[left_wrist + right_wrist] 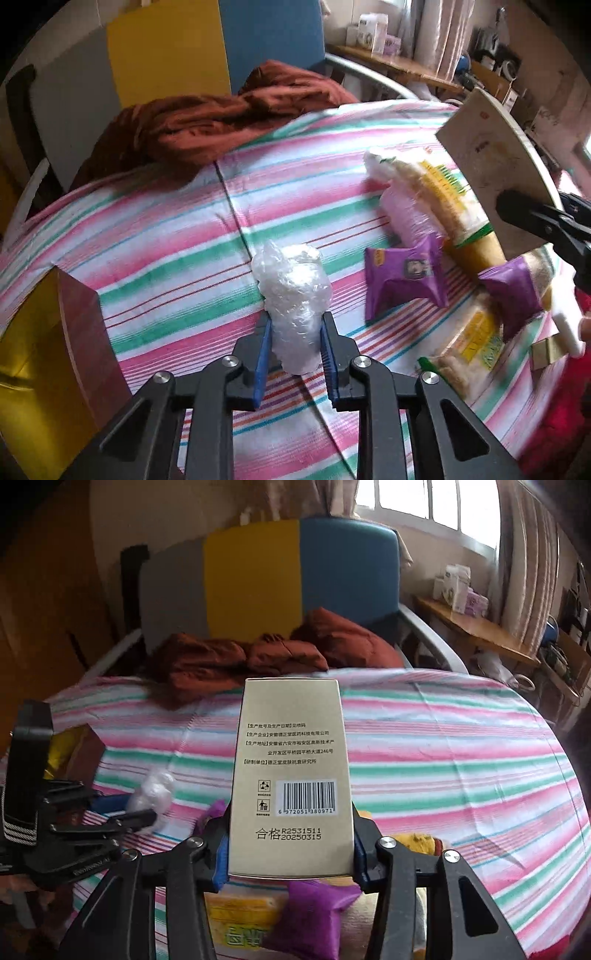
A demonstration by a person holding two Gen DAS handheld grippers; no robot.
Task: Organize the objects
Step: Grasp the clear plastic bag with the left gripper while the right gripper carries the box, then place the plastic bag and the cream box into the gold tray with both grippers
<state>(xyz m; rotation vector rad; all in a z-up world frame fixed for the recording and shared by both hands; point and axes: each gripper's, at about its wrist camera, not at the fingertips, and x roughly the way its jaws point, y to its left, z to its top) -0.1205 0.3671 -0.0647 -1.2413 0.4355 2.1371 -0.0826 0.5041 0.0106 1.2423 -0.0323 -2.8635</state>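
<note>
Crinkly clear plastic, a bubble-wrapped bundle (pixel 291 306) lying on the pink-and-green striped bedsheet (pixel 177 236), is sitting pinched between the blue pads of my left gripper (pixel 295 354), while my right gripper (pixel 290 849) is clamping a tall beige cardboard box (pixel 291 775) upright above the purple snack packets (pixel 402 277). I'm worrying that the soft wrap is squashing and could slide out as I lift, and that the box, held only near its base, could tip. What's inside the bundle I'm not making out, and the open brown carton (pixel 79 332) at far left is cut off.
</note>
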